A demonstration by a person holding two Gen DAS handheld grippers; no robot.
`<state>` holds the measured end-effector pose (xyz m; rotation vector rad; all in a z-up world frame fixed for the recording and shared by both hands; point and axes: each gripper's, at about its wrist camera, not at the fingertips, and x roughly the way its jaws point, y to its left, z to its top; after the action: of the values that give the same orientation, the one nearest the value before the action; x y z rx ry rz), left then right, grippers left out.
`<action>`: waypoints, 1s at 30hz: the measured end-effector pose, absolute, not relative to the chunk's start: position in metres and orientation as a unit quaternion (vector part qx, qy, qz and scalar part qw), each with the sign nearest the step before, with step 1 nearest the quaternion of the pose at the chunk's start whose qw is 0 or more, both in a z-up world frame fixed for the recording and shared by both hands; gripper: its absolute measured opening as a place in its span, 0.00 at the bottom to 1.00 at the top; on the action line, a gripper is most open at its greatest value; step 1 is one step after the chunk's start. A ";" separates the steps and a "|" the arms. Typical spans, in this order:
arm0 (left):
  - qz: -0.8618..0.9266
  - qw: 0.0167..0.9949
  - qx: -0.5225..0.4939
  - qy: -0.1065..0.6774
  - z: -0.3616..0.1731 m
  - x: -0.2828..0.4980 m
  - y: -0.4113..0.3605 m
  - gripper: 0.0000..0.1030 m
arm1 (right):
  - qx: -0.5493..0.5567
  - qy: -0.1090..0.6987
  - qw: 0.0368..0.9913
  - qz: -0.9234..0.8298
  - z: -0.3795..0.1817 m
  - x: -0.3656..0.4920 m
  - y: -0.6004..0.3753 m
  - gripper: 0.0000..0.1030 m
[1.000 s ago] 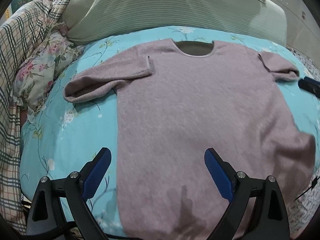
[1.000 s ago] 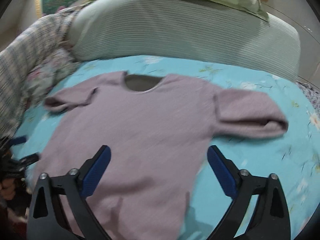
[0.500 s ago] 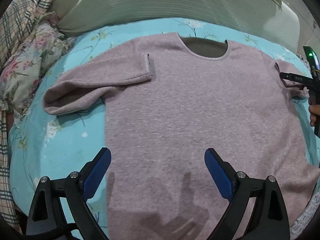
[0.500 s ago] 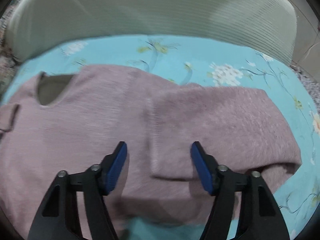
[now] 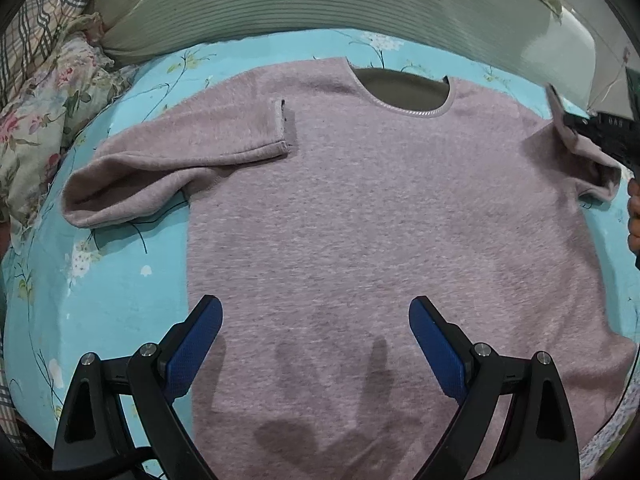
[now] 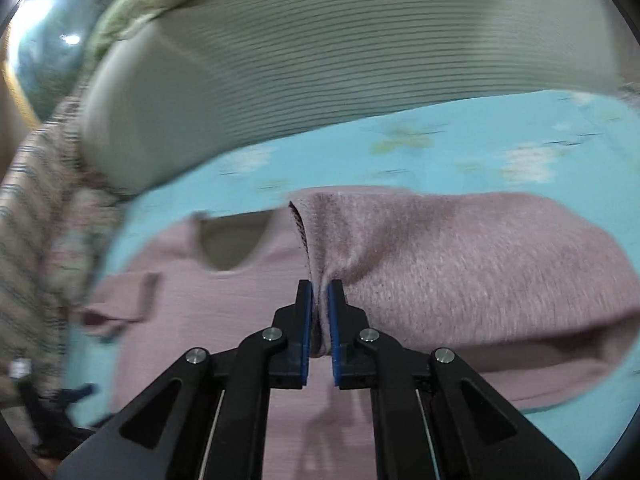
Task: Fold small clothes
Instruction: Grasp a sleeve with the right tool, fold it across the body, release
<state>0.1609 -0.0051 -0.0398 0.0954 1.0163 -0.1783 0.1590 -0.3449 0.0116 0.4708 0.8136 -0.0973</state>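
Note:
A mauve knit sweater (image 5: 380,220) lies flat on the turquoise floral bedsheet (image 5: 112,280), neckline away from me. Its left sleeve (image 5: 172,164) is folded inward across the chest. My left gripper (image 5: 316,320) is open and empty, hovering over the sweater's lower body. My right gripper (image 6: 320,300) is shut on the cuff of the right sleeve (image 6: 460,264) and lifts it off the sweater. The right gripper also shows in the left wrist view (image 5: 568,124), holding that cuff at the far right.
A ribbed grey-green cushion (image 5: 320,4) runs along the back of the bed. A floral quilt (image 5: 36,96) and a plaid blanket (image 5: 28,20) lie bunched at the left. The bed's front edge lies just below the sweater's hem.
My right gripper has closed on the right sleeve cuff and raised it. The left gripper has moved slightly forward over the sweater and stays open.

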 end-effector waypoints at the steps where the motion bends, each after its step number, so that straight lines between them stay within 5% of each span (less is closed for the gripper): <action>1: -0.087 0.870 0.043 0.484 -0.038 0.159 -0.003 0.92 | 0.239 0.392 0.888 -0.019 0.013 0.167 -0.330 0.09; 18: -0.135 0.868 -0.056 0.475 -0.041 0.183 0.053 0.92 | 0.331 0.455 0.796 0.222 -0.066 0.303 -0.114 0.09; 25: -0.140 0.860 -0.097 0.482 -0.057 0.229 0.063 0.92 | 0.369 0.456 0.778 0.226 -0.079 0.296 -0.131 0.27; 30: -0.139 0.852 -0.116 0.492 -0.073 0.267 0.061 0.91 | 0.359 0.406 0.819 0.188 -0.042 0.248 -0.178 0.27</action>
<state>0.2674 0.0613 -0.0734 -0.2446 1.0349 -0.2924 0.2479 -0.1776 -0.0416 0.7643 0.8646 0.4006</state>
